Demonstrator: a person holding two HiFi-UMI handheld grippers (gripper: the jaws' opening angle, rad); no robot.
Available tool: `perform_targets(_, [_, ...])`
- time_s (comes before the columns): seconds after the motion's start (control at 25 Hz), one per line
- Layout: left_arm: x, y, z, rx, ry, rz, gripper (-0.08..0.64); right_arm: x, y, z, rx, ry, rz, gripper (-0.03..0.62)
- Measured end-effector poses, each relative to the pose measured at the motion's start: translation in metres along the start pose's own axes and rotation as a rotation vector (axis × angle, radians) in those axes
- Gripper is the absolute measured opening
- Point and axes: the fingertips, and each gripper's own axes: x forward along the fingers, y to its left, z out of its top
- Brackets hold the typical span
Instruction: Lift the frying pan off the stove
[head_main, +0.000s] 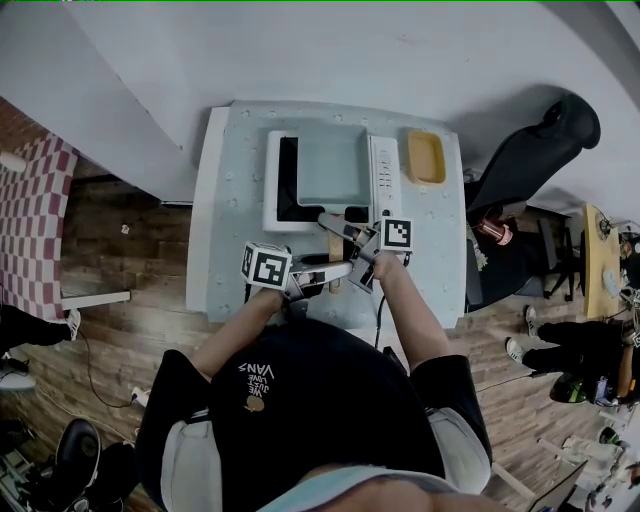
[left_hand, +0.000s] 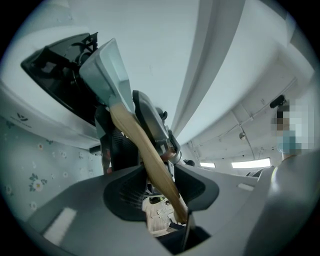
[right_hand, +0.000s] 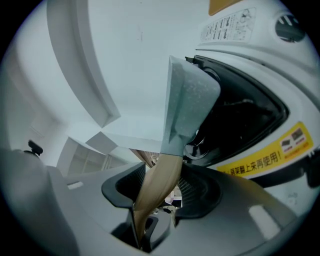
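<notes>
Flowered table (head_main: 225, 200): left gripper (left_hand: 162, 190), right gripper (right_hand: 161, 192) jaws apart (unclamped) around pan handle (left_hand: 143, 150).

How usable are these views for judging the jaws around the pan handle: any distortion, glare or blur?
Head view: strong fisheye bending, even light, pan small but sharp. Left gripper view: wooden handle sharp between the jaws, dark vignette, mosaic patch at right. Right gripper view: handle sharp, no glare, same vignette.

Bare table (head_main: 235, 200) lies open left of the stove (head_main: 384, 175) — a yellow tray (head_main: 425, 157) crowds its right side, a black chair (head_main: 530, 150) stands just beyond.
</notes>
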Motion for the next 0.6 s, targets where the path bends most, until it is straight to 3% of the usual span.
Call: perform_targets(0.6, [-0.010, -0.009, -0.011, 0.033, 0.035, -0.002, 0.161, -0.008, 0.008, -0.008, -0.044, -0.115, 0.035, 0.204])
